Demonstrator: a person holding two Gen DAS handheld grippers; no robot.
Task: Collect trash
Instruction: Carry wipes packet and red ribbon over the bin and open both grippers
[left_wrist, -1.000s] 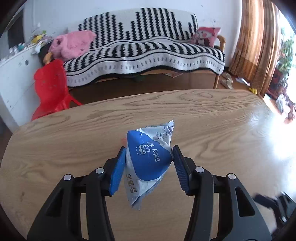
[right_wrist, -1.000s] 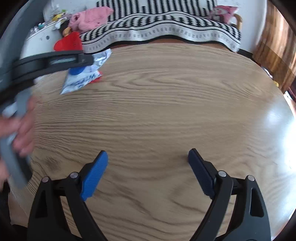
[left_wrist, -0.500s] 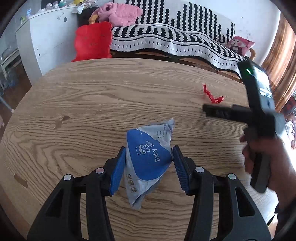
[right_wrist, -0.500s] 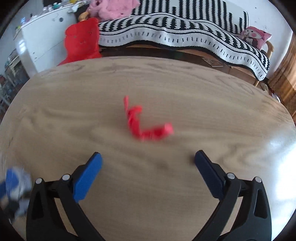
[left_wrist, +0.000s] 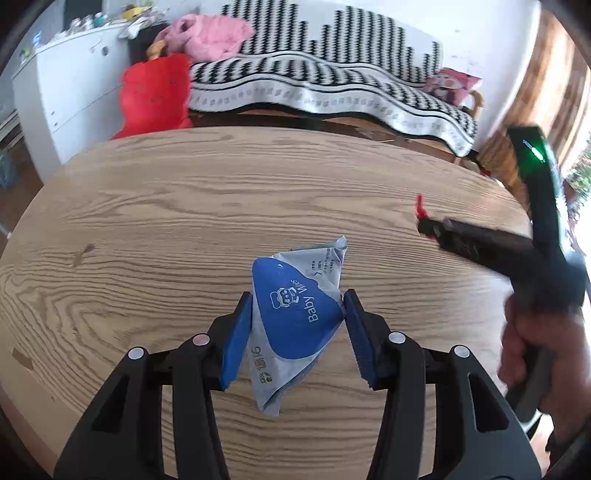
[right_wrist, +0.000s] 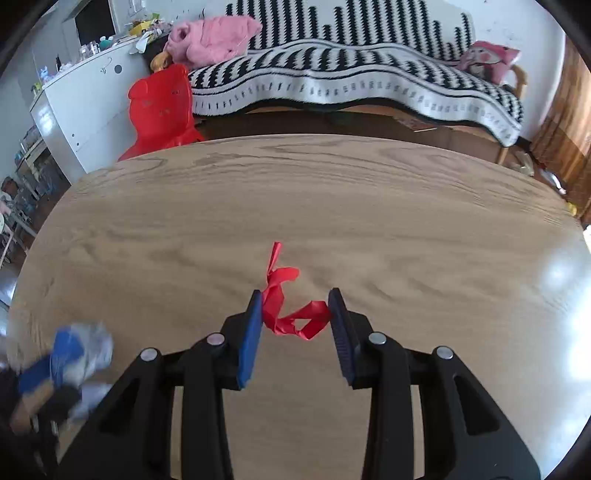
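Round wood table (right_wrist: 369, 206), bare apart from two trash items: one wipes packet (left_wrist: 299, 314), one red ribbon scrap (right_wrist: 286, 314). Left gripper (left_wrist: 297, 325) clamped on the packet, held above the tabletop. Right gripper (right_wrist: 295, 321) closing, ribbon between the pads and touching both. Table edge curves at 12 o'clock; beyond it one striped sofa (right_wrist: 351, 77), one red chair (right_wrist: 162, 107) at 10 o'clock. Nothing blocks either gripper.

The left tool (left_wrist: 297, 325) tilts steeply downward, its blue pads (left_wrist: 236, 347) clamped on a crumpled packet (left_wrist: 295, 317). The right tool (right_wrist: 295, 325), gripped by a hand (left_wrist: 535, 354), angles down likewise, jaws closing around a red scrap (right_wrist: 291, 314).
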